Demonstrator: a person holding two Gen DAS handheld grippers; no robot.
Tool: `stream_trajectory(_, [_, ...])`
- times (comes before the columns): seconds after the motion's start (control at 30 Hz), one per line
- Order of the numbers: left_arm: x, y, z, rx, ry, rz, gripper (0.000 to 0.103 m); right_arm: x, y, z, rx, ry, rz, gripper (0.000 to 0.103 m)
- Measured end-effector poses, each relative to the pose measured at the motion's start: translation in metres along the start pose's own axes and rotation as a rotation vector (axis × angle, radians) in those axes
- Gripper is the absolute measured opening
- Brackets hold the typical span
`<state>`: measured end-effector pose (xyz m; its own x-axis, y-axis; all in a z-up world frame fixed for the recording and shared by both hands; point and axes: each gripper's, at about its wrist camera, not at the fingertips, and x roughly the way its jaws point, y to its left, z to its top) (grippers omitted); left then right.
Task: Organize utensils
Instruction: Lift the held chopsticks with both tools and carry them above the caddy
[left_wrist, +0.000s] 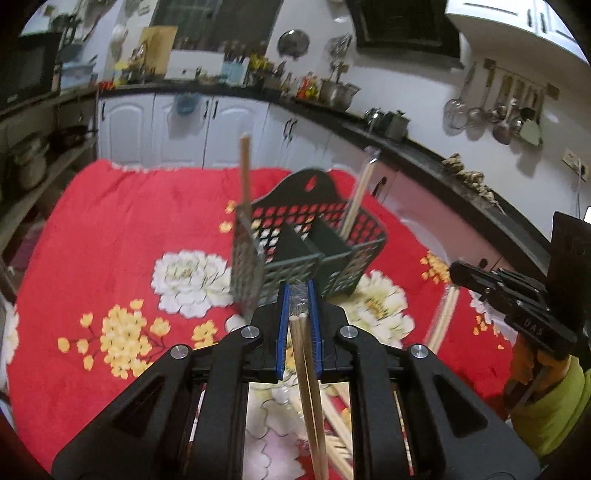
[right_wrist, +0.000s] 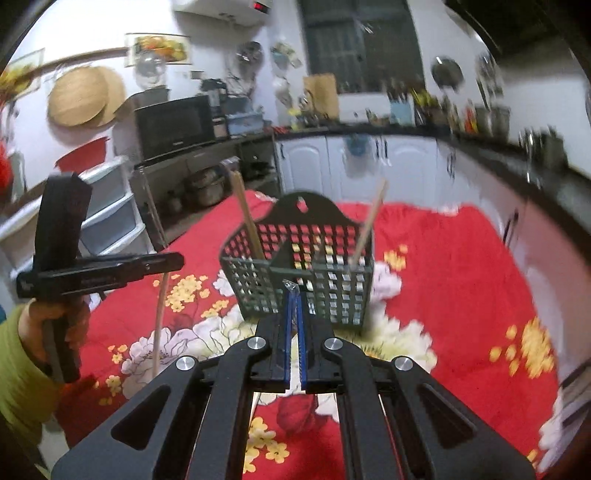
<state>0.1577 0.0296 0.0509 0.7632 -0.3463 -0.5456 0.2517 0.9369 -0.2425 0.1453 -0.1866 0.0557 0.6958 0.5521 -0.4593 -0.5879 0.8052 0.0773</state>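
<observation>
A dark green lattice utensil basket (left_wrist: 332, 254) (right_wrist: 306, 284) with dividers stands on the red flowered cloth. A wooden-handled slotted spatula (left_wrist: 245, 236) stands at its left side and a chopstick pair (left_wrist: 356, 195) (right_wrist: 369, 225) leans in its right compartment. My left gripper (left_wrist: 299, 314) is shut on a pair of wooden chopsticks (left_wrist: 308, 387) in clear wrap, just before the basket's near wall. My right gripper (right_wrist: 294, 295) is shut on a thin clear wrapper end (right_wrist: 290, 285), close to the basket front. Its chopsticks (left_wrist: 443, 317) hang below it in the left wrist view.
The red flowered cloth (left_wrist: 110, 229) (right_wrist: 461, 280) covers the table. White cabinets and a dark counter (left_wrist: 424, 155) with pots run behind. A microwave (right_wrist: 173, 123) and plastic drawers (right_wrist: 110, 210) stand at the left. More chopsticks (left_wrist: 340, 424) lie beneath my left gripper.
</observation>
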Motion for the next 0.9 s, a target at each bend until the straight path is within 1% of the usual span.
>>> stream_trajectory(0.23, [-0.012, -0.025, 0.022, 0.044, -0.070, -0.038, 0.007, -0.021, 0.002, 0.017, -0.038, -0.075, 0.003, 0.003])
stream_trajectory(0.37, [-0.017, -0.037, 0.035, 0.064, -0.107, -0.058, 0.007, -0.031, -0.003, 0.028, -0.031, -0.109, -0.003, 0.003])
stream_trajectory(0.63, [-0.019, -0.055, 0.059, 0.088, -0.161, -0.078, 0.007, -0.047, -0.016, 0.047, -0.027, -0.171, -0.036, 0.003])
stream_trajectory(0.9, [-0.022, -0.071, 0.089, 0.108, -0.225, -0.090, 0.007, -0.063, -0.017, 0.072, -0.032, -0.240, -0.023, 0.003])
